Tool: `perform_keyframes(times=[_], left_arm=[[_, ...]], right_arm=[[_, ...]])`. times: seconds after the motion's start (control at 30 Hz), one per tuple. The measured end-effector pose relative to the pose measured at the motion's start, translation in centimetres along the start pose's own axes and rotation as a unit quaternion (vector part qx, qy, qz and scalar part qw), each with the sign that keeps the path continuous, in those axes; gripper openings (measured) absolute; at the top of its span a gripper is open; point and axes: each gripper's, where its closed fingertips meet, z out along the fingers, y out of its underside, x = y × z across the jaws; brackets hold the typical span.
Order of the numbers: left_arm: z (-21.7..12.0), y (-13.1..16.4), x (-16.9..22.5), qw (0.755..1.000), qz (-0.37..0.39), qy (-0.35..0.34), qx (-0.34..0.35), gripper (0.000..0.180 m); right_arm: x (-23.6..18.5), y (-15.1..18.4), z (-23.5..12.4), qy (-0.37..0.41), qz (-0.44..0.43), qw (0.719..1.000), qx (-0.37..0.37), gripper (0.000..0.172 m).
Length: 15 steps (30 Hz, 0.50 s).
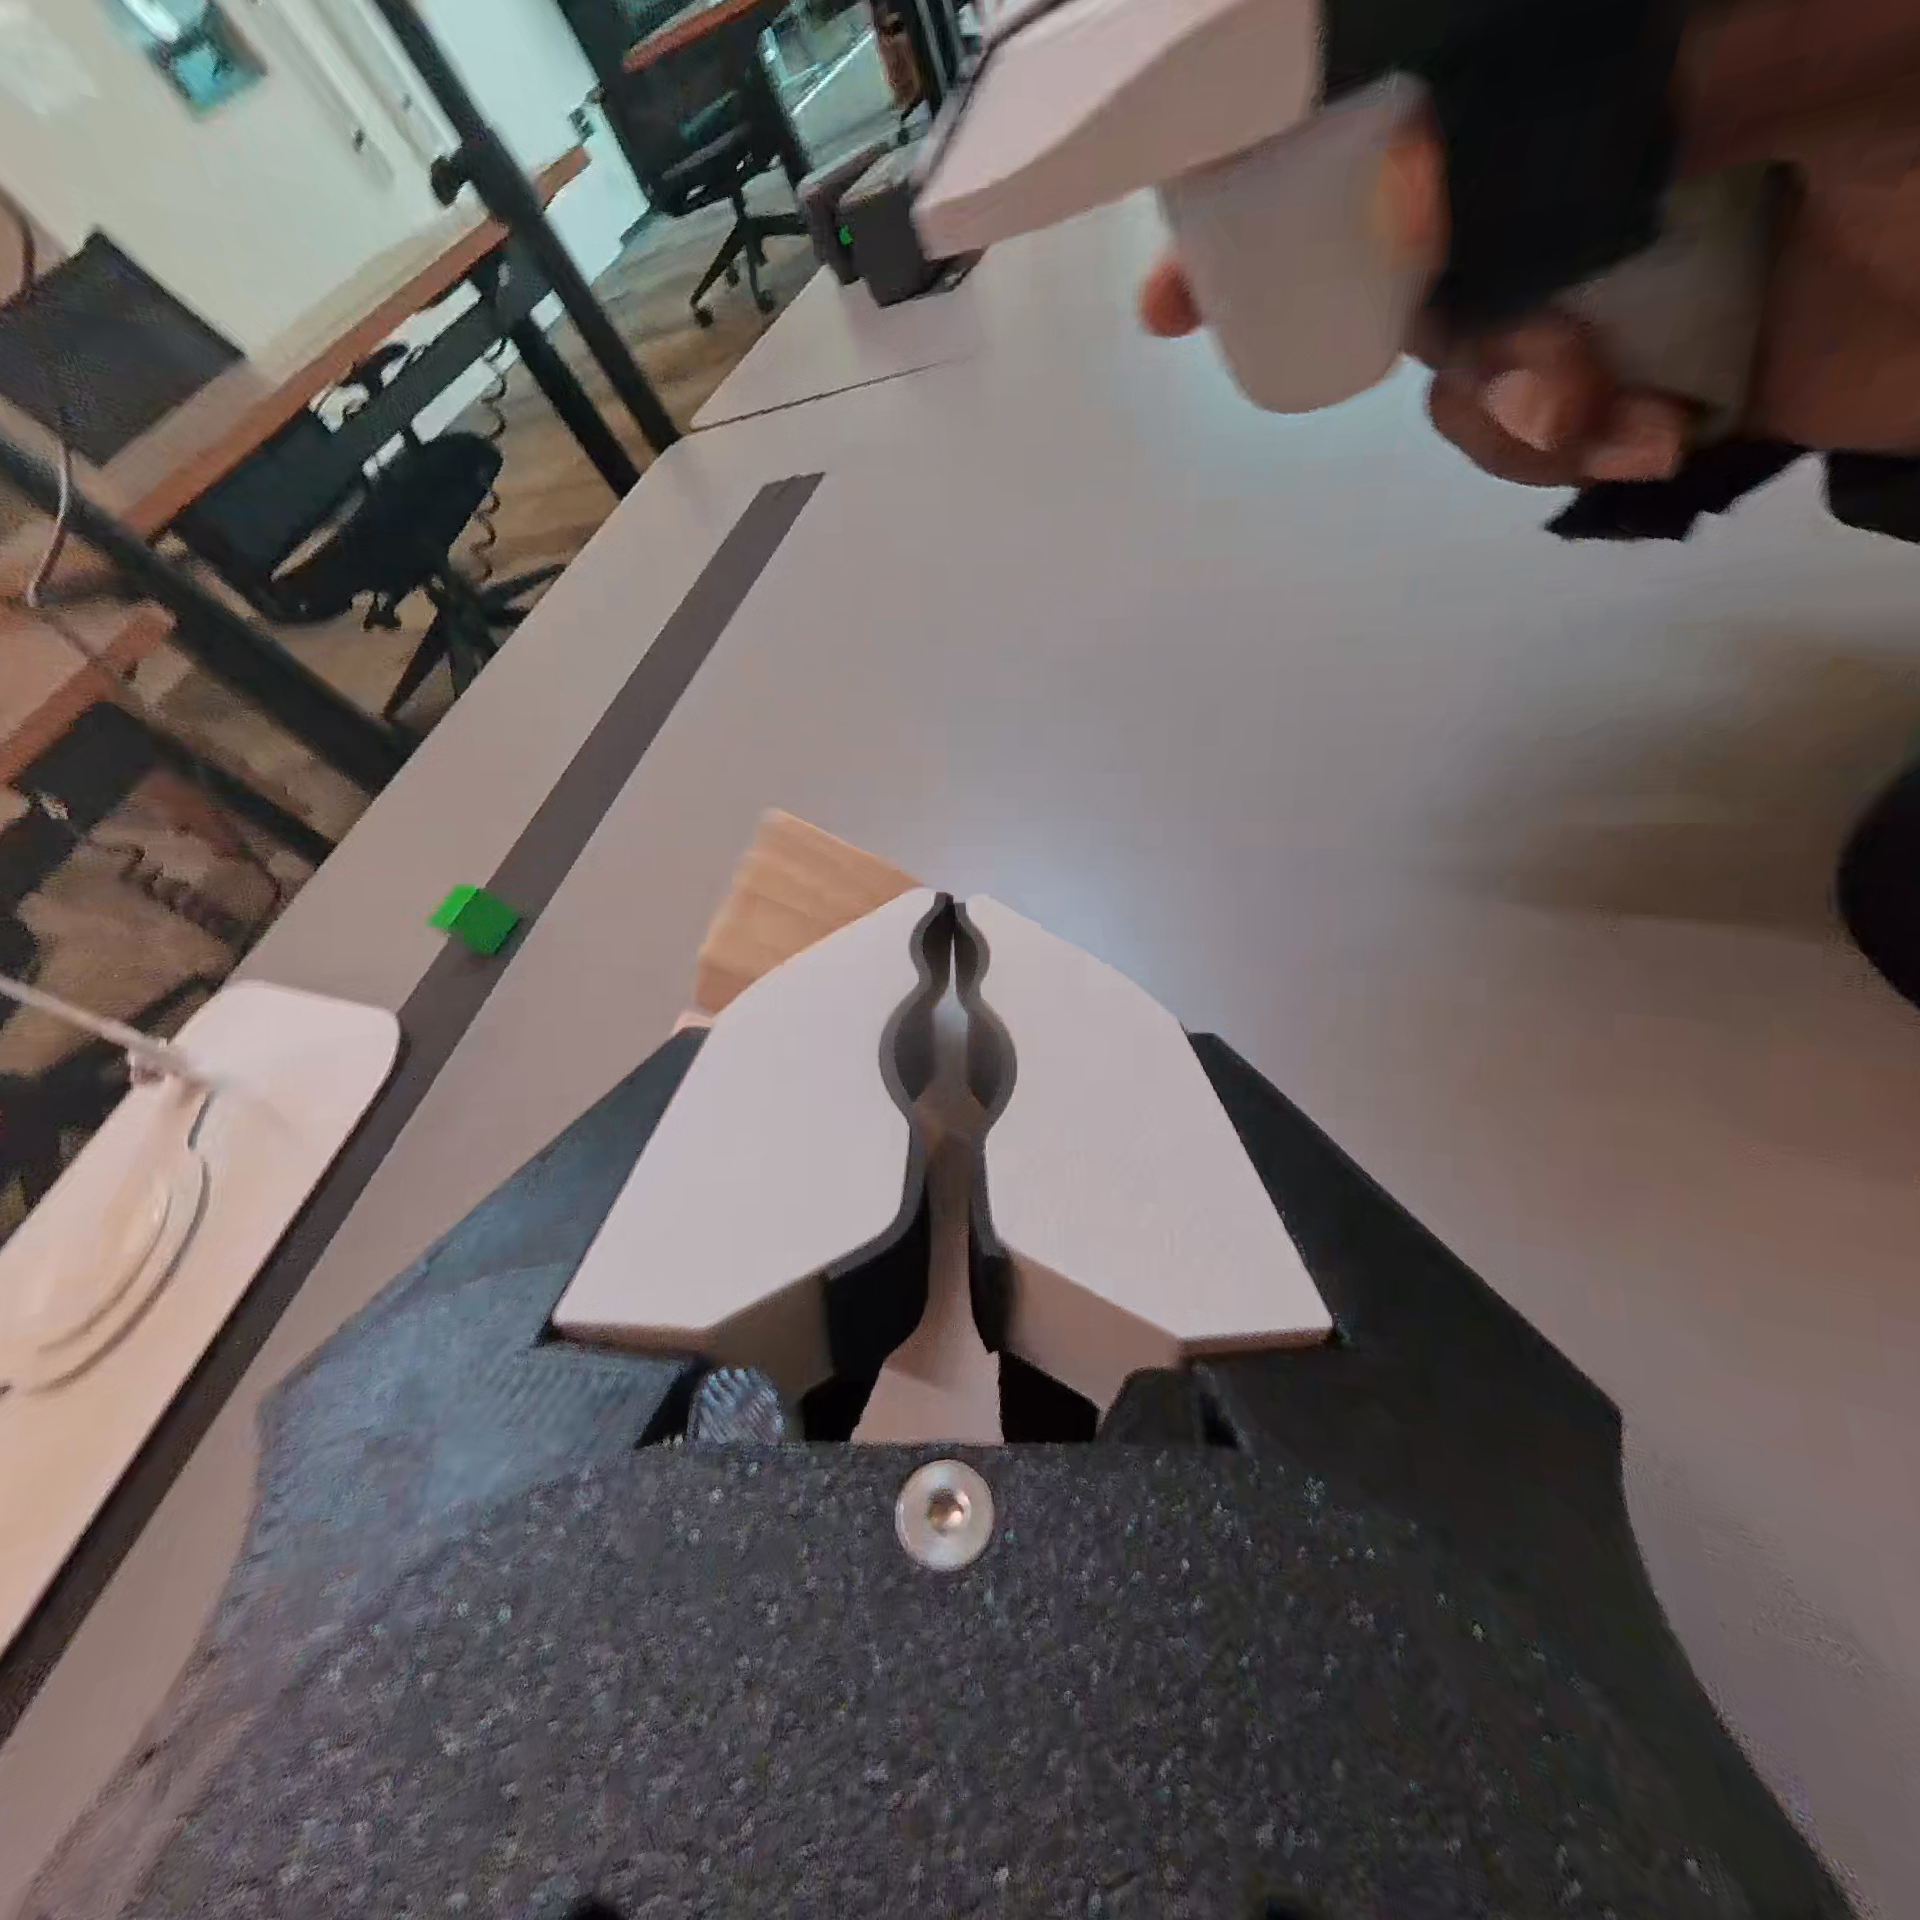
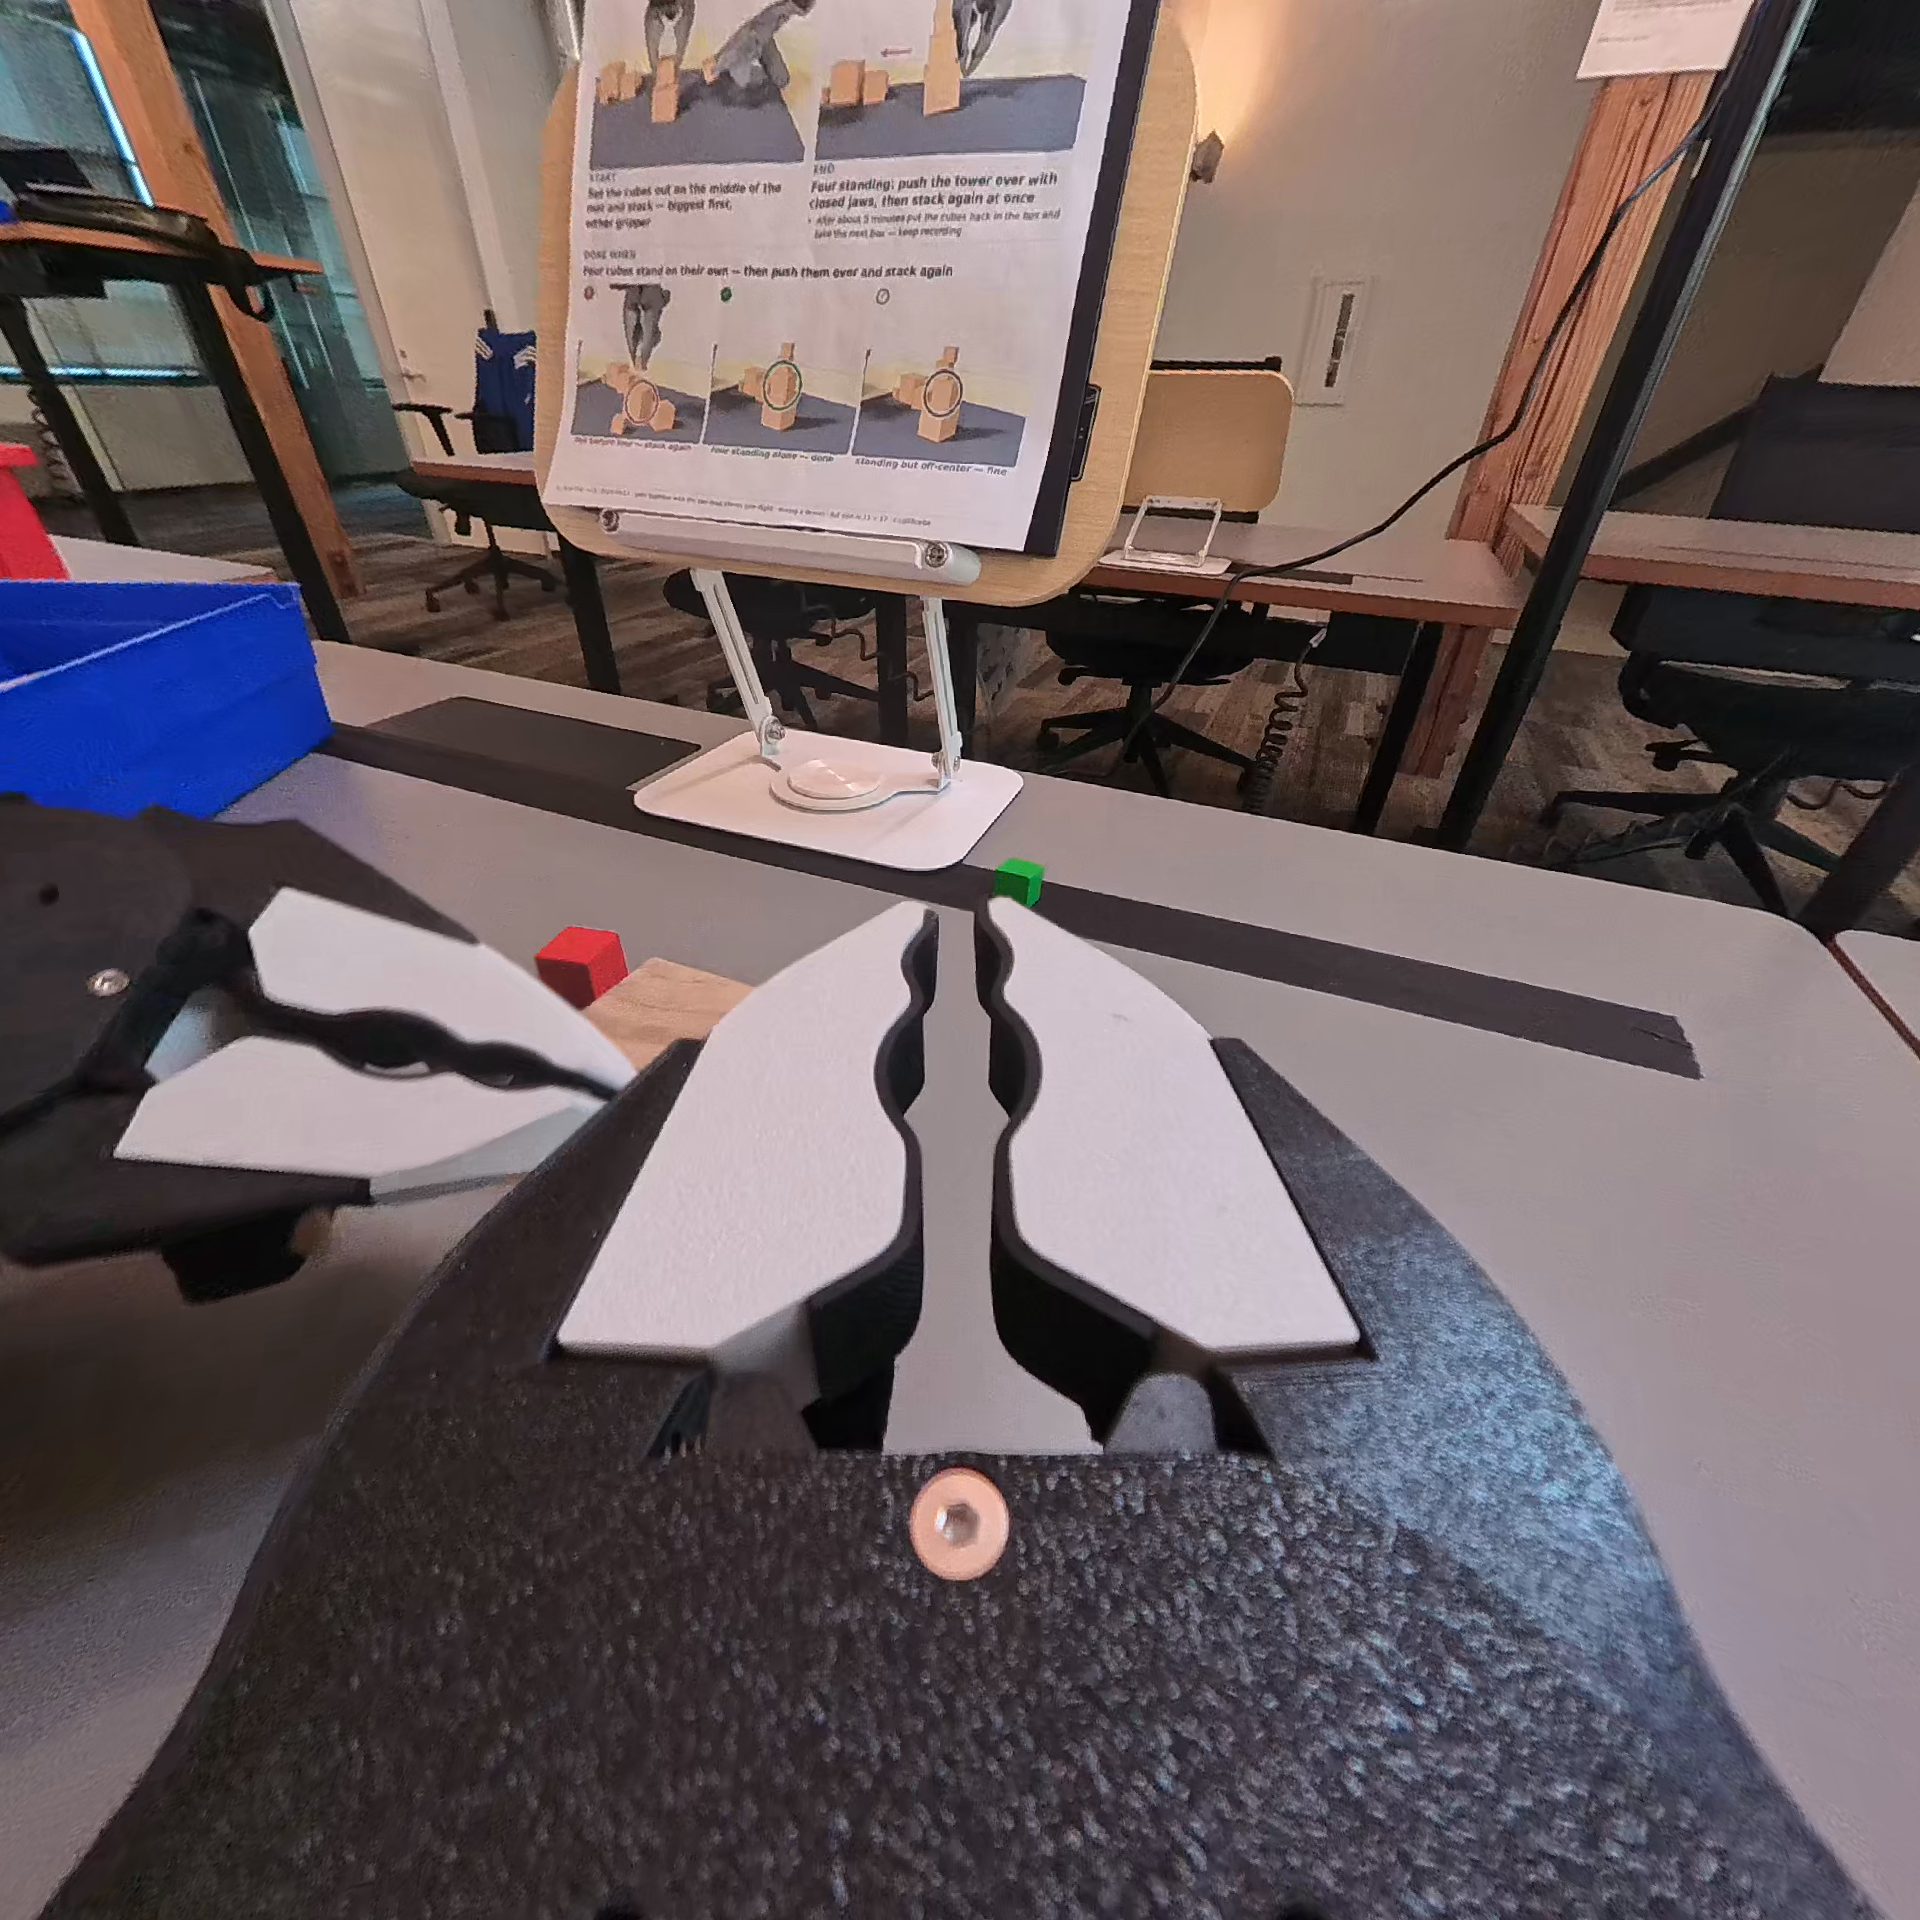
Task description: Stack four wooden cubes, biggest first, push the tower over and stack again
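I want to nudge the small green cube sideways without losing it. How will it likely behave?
The green cube looks rigid and flat-faced, so it should slide, not roll. Being so small, it is probably light and may skitter or spin if pushed off-centre. It sits on the dark strip on the table, which may grip differently.

- Stood at the far edge of the grey table (image 2: 1558, 1195): a white stand (image 2: 831, 800) carrying a printed sheet (image 2: 831, 260) on a wooden board.
- Ran across the table just in front of that stand: a strip of black tape (image 2: 1351, 977).
- Sat at the left, on the table: a blue bin (image 2: 156, 686).
- Filled the room behind: desks and black office chairs (image 2: 1143, 665), plus a dangling black cable (image 2: 1455, 457).
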Motion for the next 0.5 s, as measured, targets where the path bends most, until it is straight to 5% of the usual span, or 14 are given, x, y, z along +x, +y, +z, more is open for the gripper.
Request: perform_keyframes(times=[0.3, 0.5], left_arm=[[-1.5, -0.1, 0.0, 1.000, -0.020, 0.002, 0.017, 0.000], [-5.4, -3.2, -3.8, 0.985, -0.105, -0.064, 0.120, 0.000]], right_arm=[[-0.1, 0.2, 0.1, -0.003, 0.000, 1.000, -0.003, 0.007], [-0.1, 0.4, 0.2, -0.004, 0.002, 1.000, -0.006, 0.007]])
